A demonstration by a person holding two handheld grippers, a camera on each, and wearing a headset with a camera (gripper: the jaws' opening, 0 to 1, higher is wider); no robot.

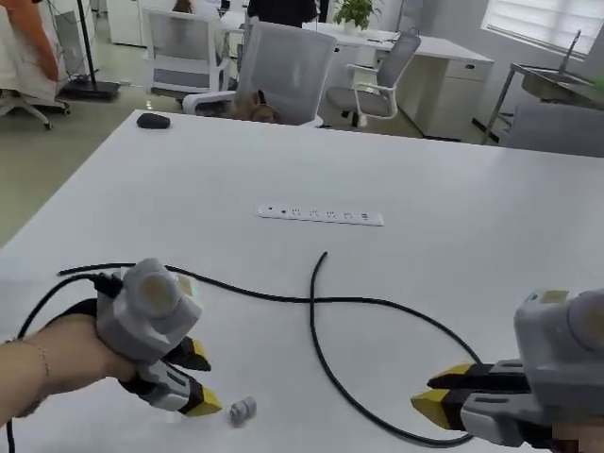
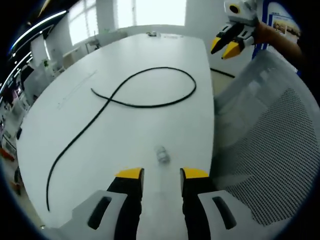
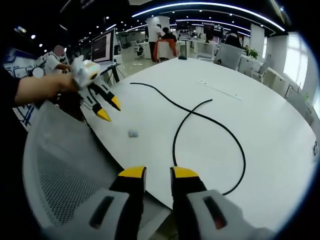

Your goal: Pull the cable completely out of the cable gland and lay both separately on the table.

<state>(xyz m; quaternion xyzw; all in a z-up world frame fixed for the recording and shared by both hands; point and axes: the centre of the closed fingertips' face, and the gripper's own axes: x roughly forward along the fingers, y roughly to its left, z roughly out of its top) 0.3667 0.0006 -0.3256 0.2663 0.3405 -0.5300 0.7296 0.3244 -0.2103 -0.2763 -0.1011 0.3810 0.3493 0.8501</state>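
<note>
A small grey cable gland [image 1: 243,410] lies by itself near the table's front edge, apart from the black cable [image 1: 377,302], which snakes in a loose loop over the white table [image 1: 472,236]. My left gripper [image 1: 200,379] hovers just left of the gland, open and holding nothing. From its own view the gland [image 2: 161,155] sits just ahead of the left gripper [image 2: 162,173], with the cable [image 2: 145,105] beyond. My right gripper [image 1: 439,392] hangs open at the front right, near the cable's loop. Its own view shows the right gripper [image 3: 158,172], the gland [image 3: 133,133] and the cable [image 3: 210,120].
A white power strip [image 1: 321,215] lies mid-table and a dark mouse [image 1: 153,121] sits at the far left edge. Office chairs [image 1: 283,75] stand behind the table. A mesh chair back [image 2: 270,150] is right beside the front edge.
</note>
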